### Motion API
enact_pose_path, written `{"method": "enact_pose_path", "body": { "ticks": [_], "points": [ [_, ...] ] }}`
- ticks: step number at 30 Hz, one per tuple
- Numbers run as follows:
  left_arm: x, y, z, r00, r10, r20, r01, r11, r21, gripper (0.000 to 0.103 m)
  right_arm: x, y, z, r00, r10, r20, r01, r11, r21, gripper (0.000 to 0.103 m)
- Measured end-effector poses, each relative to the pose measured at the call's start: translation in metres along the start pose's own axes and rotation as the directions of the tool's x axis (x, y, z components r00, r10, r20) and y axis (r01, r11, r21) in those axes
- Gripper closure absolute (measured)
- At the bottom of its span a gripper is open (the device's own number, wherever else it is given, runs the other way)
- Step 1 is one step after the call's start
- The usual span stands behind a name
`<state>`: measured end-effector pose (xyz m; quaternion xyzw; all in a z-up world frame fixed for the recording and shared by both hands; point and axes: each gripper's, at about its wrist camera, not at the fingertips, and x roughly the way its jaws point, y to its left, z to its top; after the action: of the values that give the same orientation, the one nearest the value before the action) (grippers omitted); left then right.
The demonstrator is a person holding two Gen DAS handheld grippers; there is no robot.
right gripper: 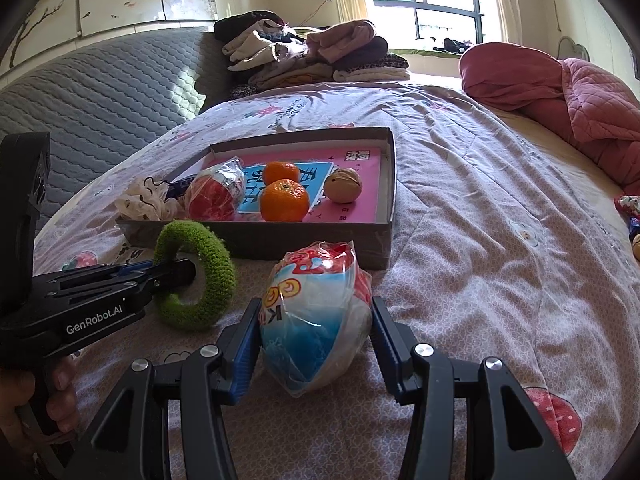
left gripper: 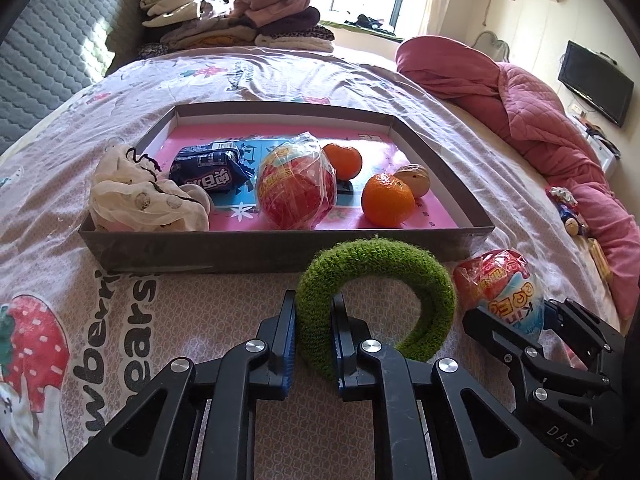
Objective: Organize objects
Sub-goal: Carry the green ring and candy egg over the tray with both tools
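Observation:
A green knitted ring (left gripper: 400,264) stands on edge on the bed sheet, just in front of a shallow grey box (left gripper: 280,242). My left gripper (left gripper: 314,308) is shut on the ring's left side; the right wrist view shows this gripper (right gripper: 188,270) pinching the ring (right gripper: 218,264) from the side. My right gripper (right gripper: 316,312) is shut on a plastic-wrapped red, white and blue toy egg (right gripper: 320,280) resting on the sheet by the box's near right corner. In the left wrist view that egg (left gripper: 500,284) sits between the right gripper's fingers (left gripper: 516,312).
The box (right gripper: 280,236) holds two oranges (left gripper: 387,200), a walnut (left gripper: 414,179), a second wrapped egg (left gripper: 294,186), a dark blue snack packet (left gripper: 208,172) and a cream scrunchie (left gripper: 140,196). Folded clothes (left gripper: 236,20) are piled at the back, and a pink quilt (left gripper: 540,120) lies to the right.

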<state>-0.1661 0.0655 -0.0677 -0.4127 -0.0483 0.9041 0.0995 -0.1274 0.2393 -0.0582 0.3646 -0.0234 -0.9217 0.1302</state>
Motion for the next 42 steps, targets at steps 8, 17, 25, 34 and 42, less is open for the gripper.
{"method": "enact_pose_path", "body": {
  "ticks": [8, 17, 25, 34, 42],
  "points": [
    [-0.009, 0.003, -0.004, 1.000, 0.008, 0.007, -0.008, 1.000, -0.005, 0.088, -0.004, 0.004, 0.000, 1.000, 0.006, 0.013, -0.006, 1.000, -0.014, 0.052],
    [-0.023, 0.002, -0.005, 1.000, 0.013, 0.021, -0.013, 1.000, -0.002, 0.088, -0.011, 0.010, 0.000, 1.000, 0.005, 0.028, -0.004, 1.000, -0.026, 0.052],
    [-0.037, 0.004, -0.006, 0.999, 0.023, 0.033, -0.023, 1.000, -0.006, 0.088, -0.018, 0.017, 0.003, 0.999, 0.001, 0.048, 0.001, 0.999, -0.039, 0.052],
    [-0.056, 0.009, -0.002, 0.998, 0.023, 0.063, -0.023, 1.000, -0.010, 0.089, -0.029, 0.026, 0.009, 0.997, 0.004, 0.074, 0.000, 0.999, -0.049, 0.052],
    [-0.080, 0.015, 0.006, 0.994, 0.031, 0.105, -0.030, 0.999, -0.016, 0.089, -0.044, 0.039, 0.018, 0.993, 0.003, 0.115, 0.004, 0.998, -0.064, 0.052]
  ]
}}
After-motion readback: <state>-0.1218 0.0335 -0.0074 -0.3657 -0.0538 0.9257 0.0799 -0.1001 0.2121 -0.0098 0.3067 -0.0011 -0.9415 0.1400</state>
